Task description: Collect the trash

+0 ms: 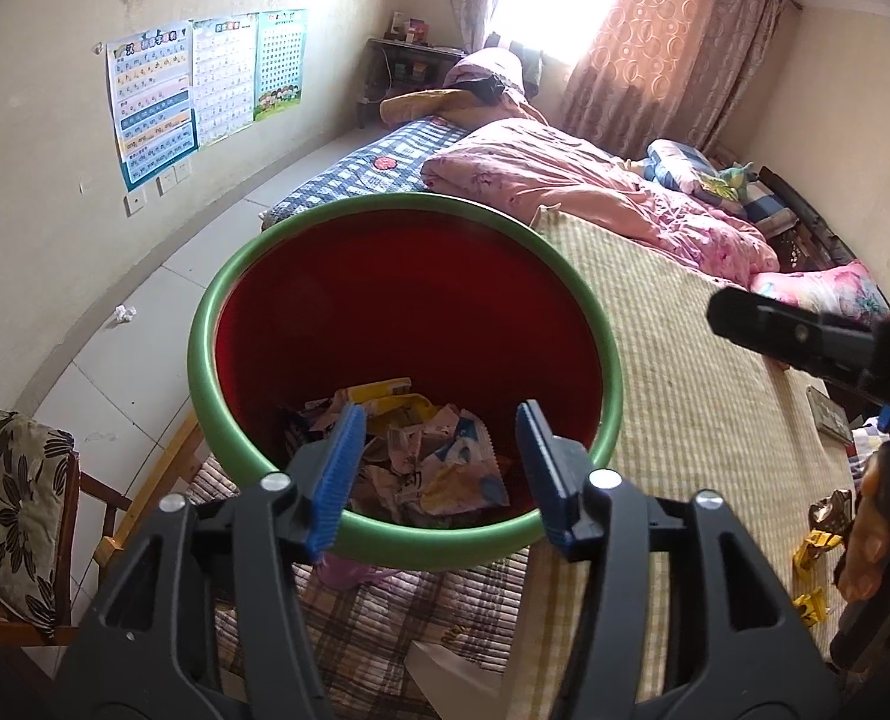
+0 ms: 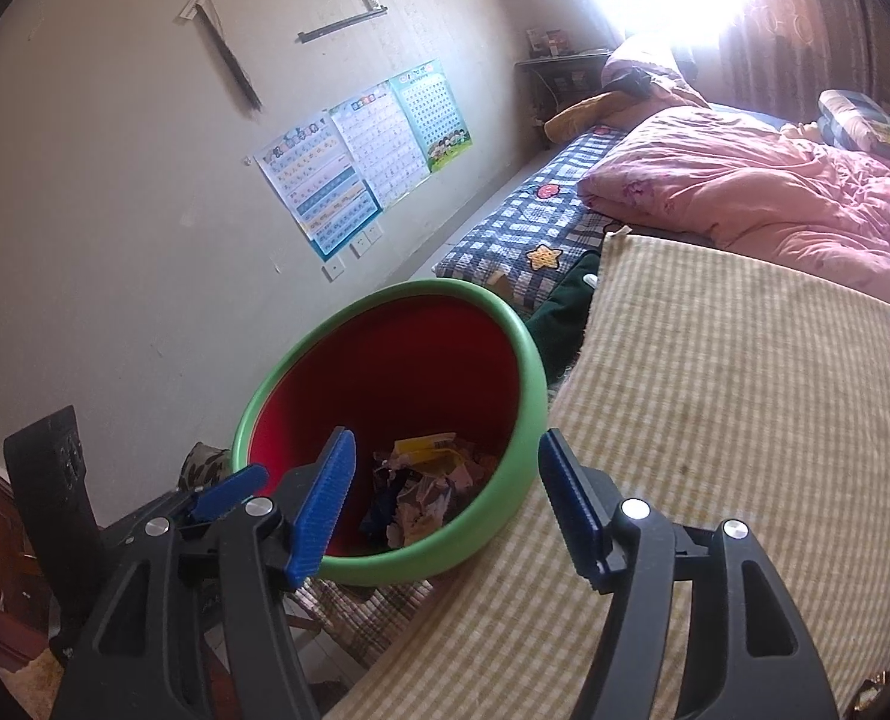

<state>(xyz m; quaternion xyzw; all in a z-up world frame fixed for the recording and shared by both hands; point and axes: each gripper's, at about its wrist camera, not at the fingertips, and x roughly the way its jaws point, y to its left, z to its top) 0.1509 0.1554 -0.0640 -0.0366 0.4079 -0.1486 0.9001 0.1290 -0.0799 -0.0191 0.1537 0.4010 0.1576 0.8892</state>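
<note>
Both grippers parted and empty over the trash bin on the bed.

Left gripper point(image 1: 439, 462): jaws apart, gripping nothing, poised above the green-rimmed red bin point(image 1: 205, 324), crumpled wrappers point(image 1: 433, 462) at its bottom. Right gripper point(image 2: 445, 510): likewise open, empty, near the bin's rim. Farther right, loose yellow wrappers point(image 1: 817, 546) on the striped mat point(image 1: 685, 390).

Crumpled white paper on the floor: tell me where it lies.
In the left wrist view, the crumpled white paper lies on the floor tiles at far left, near the wall, left of the green-rimmed bin.
</note>
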